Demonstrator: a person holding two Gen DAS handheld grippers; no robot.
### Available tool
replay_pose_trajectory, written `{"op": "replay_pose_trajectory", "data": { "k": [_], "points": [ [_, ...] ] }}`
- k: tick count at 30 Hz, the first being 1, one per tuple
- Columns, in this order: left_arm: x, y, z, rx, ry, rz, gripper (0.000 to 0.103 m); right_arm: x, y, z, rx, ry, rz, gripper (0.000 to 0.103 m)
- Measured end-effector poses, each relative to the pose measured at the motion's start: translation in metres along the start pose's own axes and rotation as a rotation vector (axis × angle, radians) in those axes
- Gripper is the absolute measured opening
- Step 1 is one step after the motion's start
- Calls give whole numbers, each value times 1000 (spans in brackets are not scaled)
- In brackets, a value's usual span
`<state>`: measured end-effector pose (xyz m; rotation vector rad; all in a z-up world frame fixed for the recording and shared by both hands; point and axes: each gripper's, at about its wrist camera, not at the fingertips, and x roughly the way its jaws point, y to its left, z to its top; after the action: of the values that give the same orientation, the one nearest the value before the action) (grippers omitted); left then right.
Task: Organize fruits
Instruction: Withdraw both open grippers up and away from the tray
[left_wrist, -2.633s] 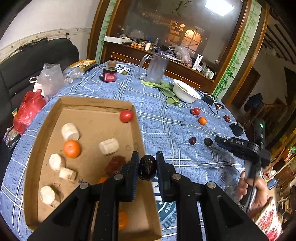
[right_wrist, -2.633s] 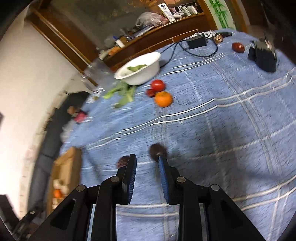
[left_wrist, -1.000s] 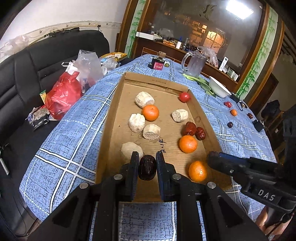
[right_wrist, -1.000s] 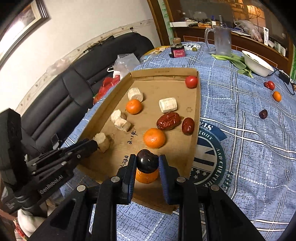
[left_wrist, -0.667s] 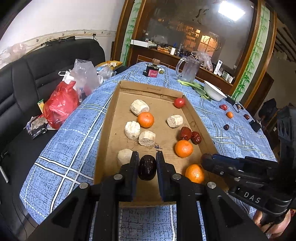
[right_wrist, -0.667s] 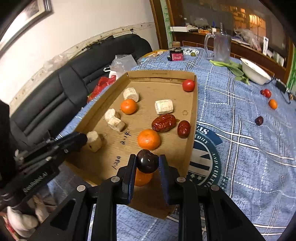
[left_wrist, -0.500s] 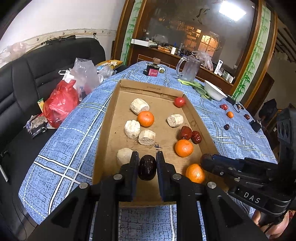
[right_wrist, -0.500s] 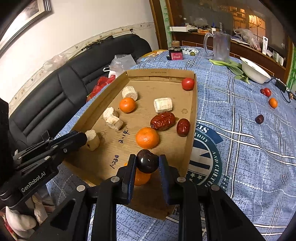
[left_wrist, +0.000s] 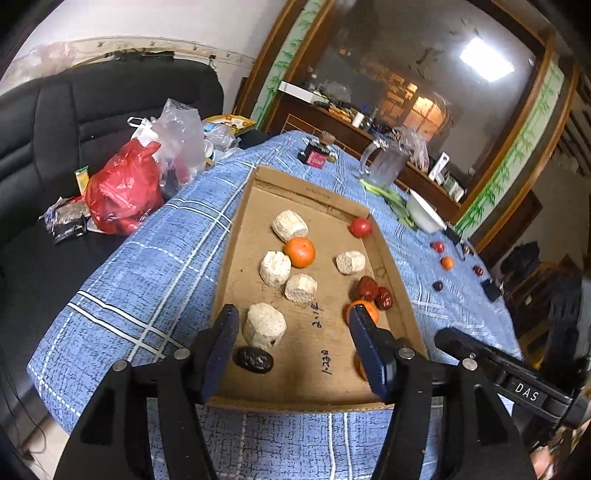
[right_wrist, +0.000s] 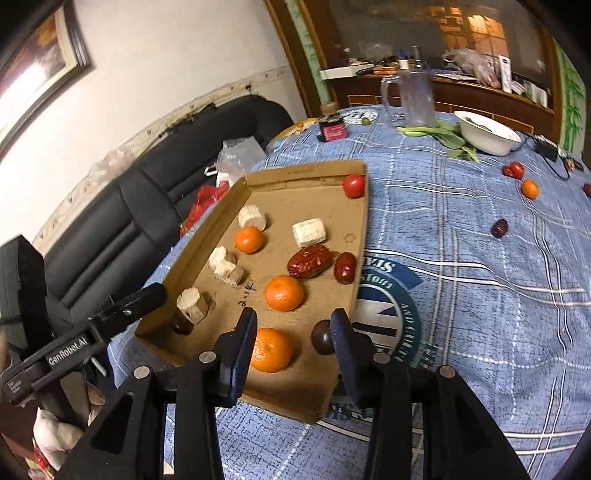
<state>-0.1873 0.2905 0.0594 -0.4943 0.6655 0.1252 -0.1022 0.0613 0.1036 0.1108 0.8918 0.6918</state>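
Note:
A shallow cardboard tray lies on the blue checked tablecloth. It holds oranges, red dates, a cherry tomato and several pale root chunks. My left gripper is open over the tray's near end; a dark date lies on the cardboard by its left finger. My right gripper is open over the tray's near corner; a dark plum rests beside its right finger, an orange beside its left.
Loose fruit lies on the cloth to the right: a dark date, a small orange and a red tomato. A white bowl, greens, a glass jug and a small jar stand farther back. A black sofa with bags is left.
Both grippers have opened. The dark date has dropped from the left gripper onto the tray, and the dark plum has dropped from the right gripper into the tray's near corner.

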Motion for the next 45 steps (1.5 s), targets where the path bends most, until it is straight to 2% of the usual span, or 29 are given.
{"op": "replay_pose_trajectory", "data": {
  "k": [4,9,12,16,20,22,28,45],
  "points": [
    [-11,6,4,-39,-25,11,73,-14,-18,-1,73,-29,8,47],
    [-19,3,7,-40,-43,53,76,-29,-32,-5,129,-59,7,53],
    [-23,-10,6,15,-70,131,77,-36,-32,-8,128,-68,-9,56],
    [-39,-36,1,108,-159,270,88,-44,-25,-14,101,-87,-48,61],
    [-58,-53,-1,166,-249,332,97,-51,-14,-20,54,-104,-91,65],
    [-65,-62,-2,187,-281,355,98,-54,-9,-23,29,-112,-114,69],
    [-75,-77,-6,213,-302,368,100,-59,1,-31,-19,-121,-160,73],
    [-76,-94,-14,249,-301,368,100,-60,10,-41,-70,-125,-188,81]
  ]
}}
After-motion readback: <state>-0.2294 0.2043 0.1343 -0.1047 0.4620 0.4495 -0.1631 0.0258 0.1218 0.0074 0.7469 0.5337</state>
